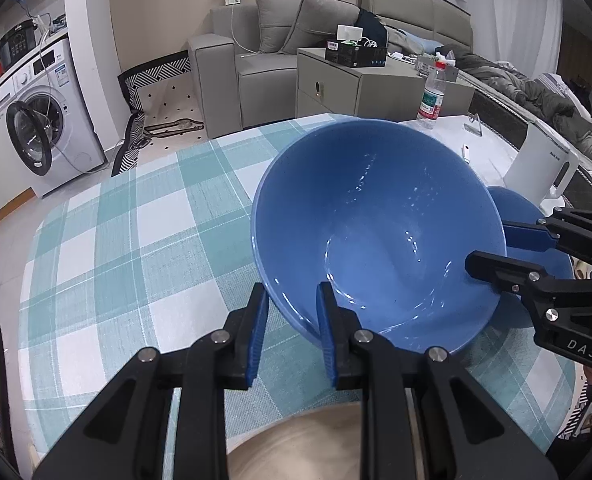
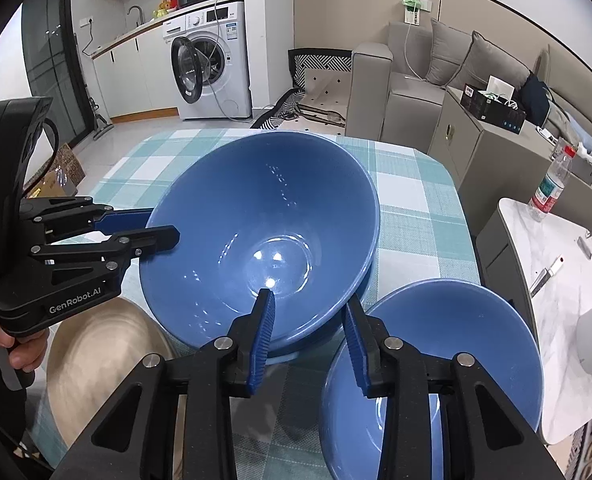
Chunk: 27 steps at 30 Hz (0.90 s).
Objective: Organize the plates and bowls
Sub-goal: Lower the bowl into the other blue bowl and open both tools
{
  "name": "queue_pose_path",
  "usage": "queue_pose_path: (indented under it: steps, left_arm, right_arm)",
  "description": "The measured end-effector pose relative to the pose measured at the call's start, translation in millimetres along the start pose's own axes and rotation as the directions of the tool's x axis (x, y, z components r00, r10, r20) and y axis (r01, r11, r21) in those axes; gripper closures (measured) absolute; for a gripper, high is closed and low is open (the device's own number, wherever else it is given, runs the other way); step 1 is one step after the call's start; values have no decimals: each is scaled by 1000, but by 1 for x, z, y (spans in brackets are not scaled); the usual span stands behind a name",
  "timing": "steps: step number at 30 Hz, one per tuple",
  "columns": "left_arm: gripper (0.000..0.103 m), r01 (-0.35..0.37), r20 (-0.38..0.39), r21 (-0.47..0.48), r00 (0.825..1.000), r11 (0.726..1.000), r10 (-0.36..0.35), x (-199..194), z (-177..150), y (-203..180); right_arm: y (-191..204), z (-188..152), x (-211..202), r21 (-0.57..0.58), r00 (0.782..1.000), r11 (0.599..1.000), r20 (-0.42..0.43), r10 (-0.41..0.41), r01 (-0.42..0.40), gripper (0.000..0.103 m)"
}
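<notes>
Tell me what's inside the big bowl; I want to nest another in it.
Nothing visible in the big bowl. The left gripper and right gripper each hide some wall.
</notes>
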<state>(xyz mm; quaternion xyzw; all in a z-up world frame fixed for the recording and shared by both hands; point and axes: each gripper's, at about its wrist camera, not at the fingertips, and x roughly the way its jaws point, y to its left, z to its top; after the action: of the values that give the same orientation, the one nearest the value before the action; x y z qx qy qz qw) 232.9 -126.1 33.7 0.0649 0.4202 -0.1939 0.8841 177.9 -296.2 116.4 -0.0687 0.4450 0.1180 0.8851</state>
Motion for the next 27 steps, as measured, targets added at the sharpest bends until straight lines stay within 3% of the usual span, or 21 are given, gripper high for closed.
queue_pose_path:
  steps: [16, 21, 27]
  left_arm:
    - [76, 2, -26, 3, 1000, 1000, -2, 6, -2, -2]
    - [64, -10, -19, -1, 1000, 1000, 10, 5, -4, -2]
    - [54, 1, -28, -22, 1000, 1000, -2, 3, -5, 0]
  right_arm:
    - [-3, -3, 2, -14, 1000, 1000, -2, -8, 8, 54]
    - [-7, -4, -5, -7, 1000, 1000, 26, -1, 1, 50]
    - [-11, -4, -11, 13, 999, 1000, 48, 9, -10, 35]
